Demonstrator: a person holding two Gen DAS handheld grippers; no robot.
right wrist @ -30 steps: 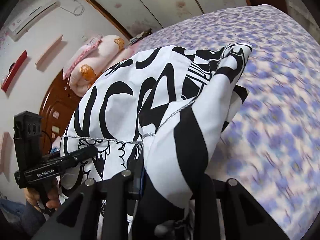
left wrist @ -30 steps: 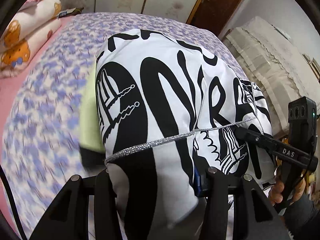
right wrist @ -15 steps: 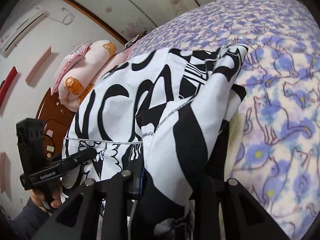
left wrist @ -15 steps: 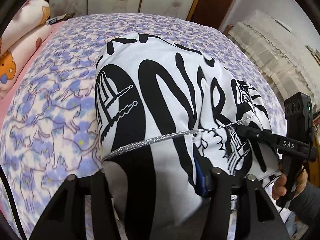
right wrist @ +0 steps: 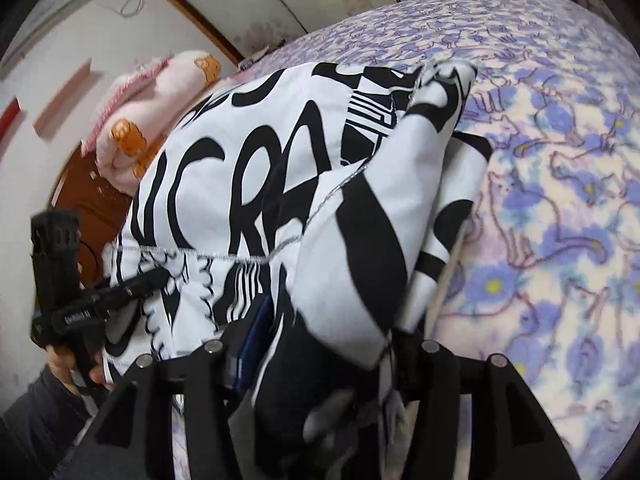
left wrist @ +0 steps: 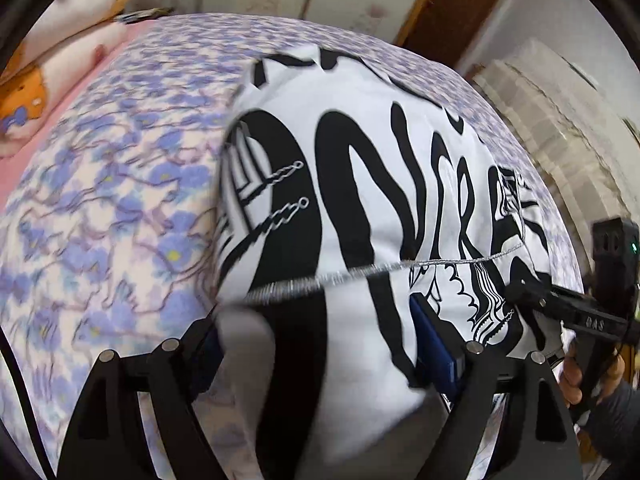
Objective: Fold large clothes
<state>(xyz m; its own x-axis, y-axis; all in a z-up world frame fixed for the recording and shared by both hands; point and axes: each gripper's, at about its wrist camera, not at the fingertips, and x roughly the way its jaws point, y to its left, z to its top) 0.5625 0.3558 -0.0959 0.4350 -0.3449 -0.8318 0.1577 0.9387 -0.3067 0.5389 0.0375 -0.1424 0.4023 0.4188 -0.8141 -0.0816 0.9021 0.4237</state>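
Observation:
A large white garment (left wrist: 360, 184) with bold black lettering and a thin silver trim lies in a mound on the bed. My left gripper (left wrist: 320, 332) is at its near left edge; its jaws are opening, and slack cloth lies between them without being pinched. At the garment's near right edge (right wrist: 352, 208), my right gripper (right wrist: 328, 332) is also opening its jaws, with a loose bunched fold between them. Each view shows the other gripper at the side, held in a hand: the right one (left wrist: 520, 292) and the left one (right wrist: 152, 278).
The bed carries a purple flowered blanket (left wrist: 112, 208) that stretches far to the right (right wrist: 560, 184). Pink pillows with orange prints (left wrist: 60, 52) lie at the head. A stack of cream bedding (left wrist: 560, 128) stands beside the bed, with a wooden door (left wrist: 452, 4) behind.
Both grippers came down toward the bed with the garment. Their jaws have spread wider, and the cloth now sits loose between them.

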